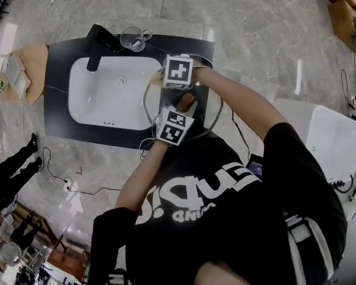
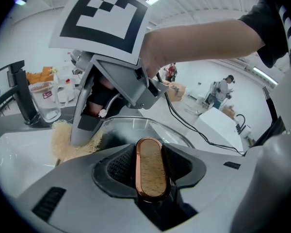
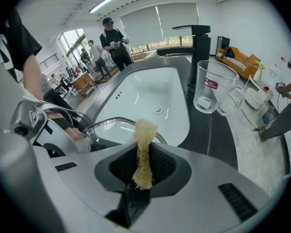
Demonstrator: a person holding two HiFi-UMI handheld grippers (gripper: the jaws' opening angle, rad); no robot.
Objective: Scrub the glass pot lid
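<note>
Over the right edge of the white sink [image 1: 101, 105], I steady the glass pot lid [image 2: 131, 130] with my left gripper [image 2: 150, 181], jaws clenched on its wooden knob [image 2: 150, 159], so my right gripper [image 3: 143, 166], jaws pinching a loofah [image 3: 144, 135], can scrub.

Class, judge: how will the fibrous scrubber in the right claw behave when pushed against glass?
Probably floppy: the scrubber is pinched thin yet splays out above the grip. Likely light and grippy rather than slippery, given its open, rough weave.

Head steeply overhead; two low close-ups (lid [image 1: 205, 119] shared)
</note>
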